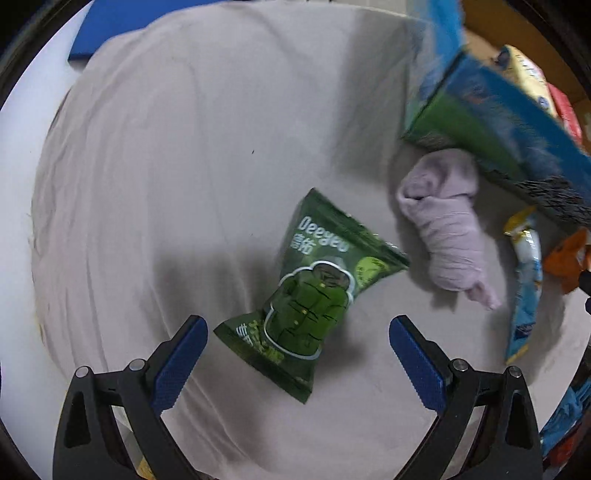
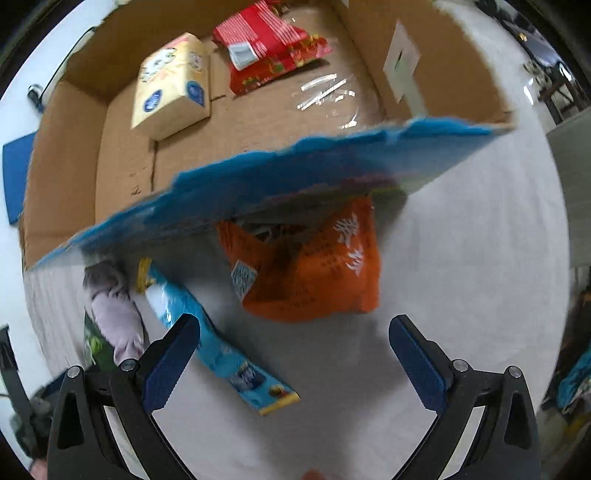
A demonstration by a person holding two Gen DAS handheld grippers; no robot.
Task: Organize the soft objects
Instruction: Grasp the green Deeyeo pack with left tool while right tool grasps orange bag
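A green snack packet (image 1: 312,290) lies on the pale cloth, just ahead of my open, empty left gripper (image 1: 297,345). A rolled lilac sock (image 1: 445,229) lies to its right, with a long blue packet (image 1: 524,288) beyond it. My right gripper (image 2: 295,347) is open and empty above an orange packet (image 2: 314,269) and the blue packet (image 2: 218,347). The sock (image 2: 114,314) and the green packet (image 2: 96,345) show at the left. A cardboard box (image 2: 66,162) with a blue printed front flap (image 2: 258,184) holds a yellow tissue pack (image 2: 171,85) and a red packet (image 2: 269,44).
The box flap (image 1: 517,122) overhangs the sock and packets. A pale cloth (image 1: 184,166) covers the table. A blue flat object (image 1: 122,22) lies at the far left edge. A clear plastic wrapper (image 2: 328,92) lies inside the box.
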